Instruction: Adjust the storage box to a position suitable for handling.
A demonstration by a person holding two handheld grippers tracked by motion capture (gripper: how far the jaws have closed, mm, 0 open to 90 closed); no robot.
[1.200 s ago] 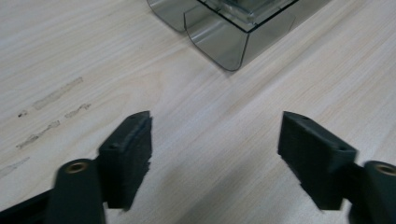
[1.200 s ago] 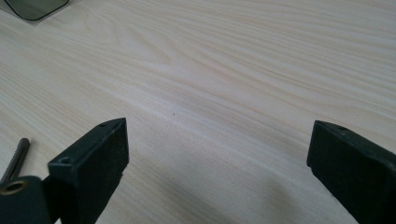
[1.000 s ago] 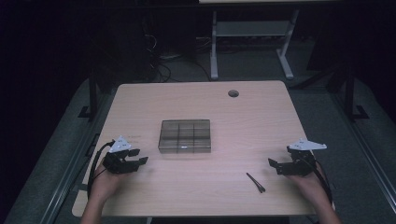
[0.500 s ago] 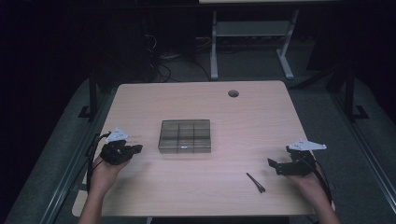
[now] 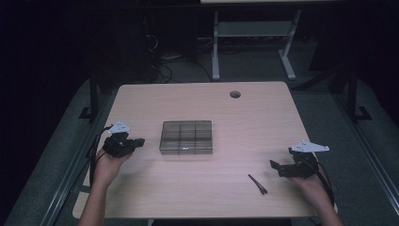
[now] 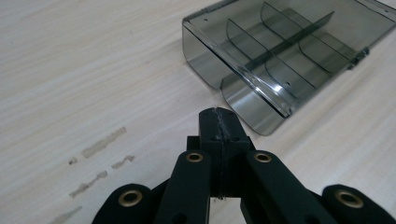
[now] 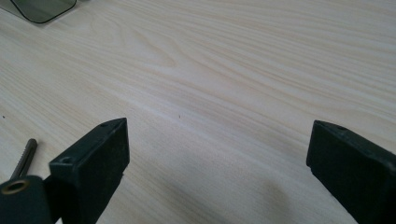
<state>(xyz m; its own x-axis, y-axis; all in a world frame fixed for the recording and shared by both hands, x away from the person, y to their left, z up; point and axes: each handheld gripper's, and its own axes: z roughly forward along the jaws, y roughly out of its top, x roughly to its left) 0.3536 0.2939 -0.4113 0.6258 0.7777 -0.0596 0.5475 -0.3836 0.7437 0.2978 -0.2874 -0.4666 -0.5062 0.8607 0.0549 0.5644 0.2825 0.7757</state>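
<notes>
- Since the left gripper [image 5: 136,141] is nearest it, the box [image 5: 186,137] looks like the thing in hand; it sits mid-table [image 5: 197,197], lid shut as far as I can tell.
- The left gripper hangs just beside the box's left edge, apart from it, its jaws pressed together on nothing after just closing.
- The right gripper [image 5: 275,165] rests well to the right of the box and nearer the person, jaws spread wide and empty, near a dark thin tool [image 5: 257,184].
- Smoky clear plastic with thin dividers [image 6: 280,60]: the box is likely light, stiff, slippery and apt to skate on the wood.
- Best hold, I judge: across a side wall or the rounded front lip [image 6: 252,100], with the other gripper steadying.
</notes>
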